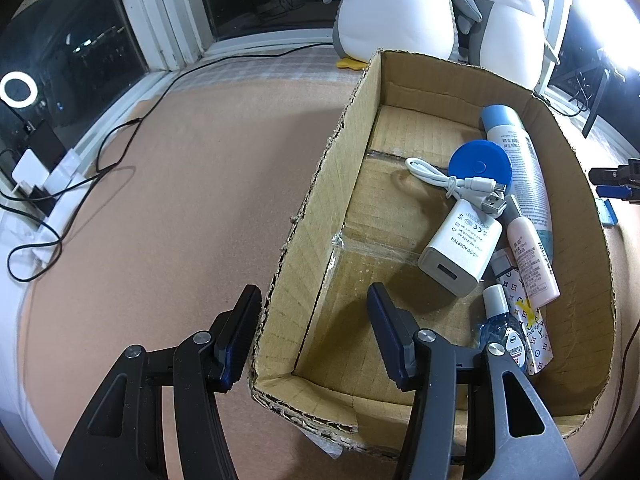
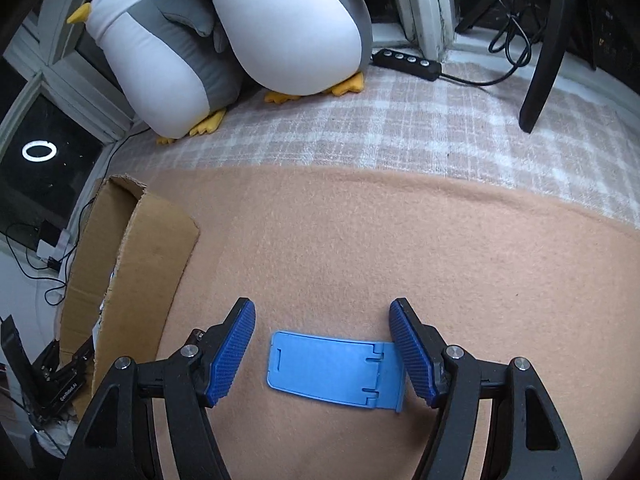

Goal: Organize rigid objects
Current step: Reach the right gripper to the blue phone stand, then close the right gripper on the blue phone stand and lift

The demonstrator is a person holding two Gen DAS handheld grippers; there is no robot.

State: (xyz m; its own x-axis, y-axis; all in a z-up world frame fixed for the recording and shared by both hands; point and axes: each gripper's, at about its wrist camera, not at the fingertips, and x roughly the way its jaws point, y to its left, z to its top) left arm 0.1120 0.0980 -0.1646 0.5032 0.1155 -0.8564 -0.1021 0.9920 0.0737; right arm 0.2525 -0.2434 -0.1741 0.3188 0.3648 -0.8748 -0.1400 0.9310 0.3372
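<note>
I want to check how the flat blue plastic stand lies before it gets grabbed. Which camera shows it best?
The right wrist view: the blue stand lies flat on the blanket, whole, between the open right gripper's fingers. The left wrist view catches only a blue sliver beyond the cardboard box's far wall.

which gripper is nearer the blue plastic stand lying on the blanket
Right. The right gripper hangs just over the blue plastic stand, open jaws on either side of it. The left gripper straddles the near-left wall of the cardboard box, across the box from the stand.
</note>
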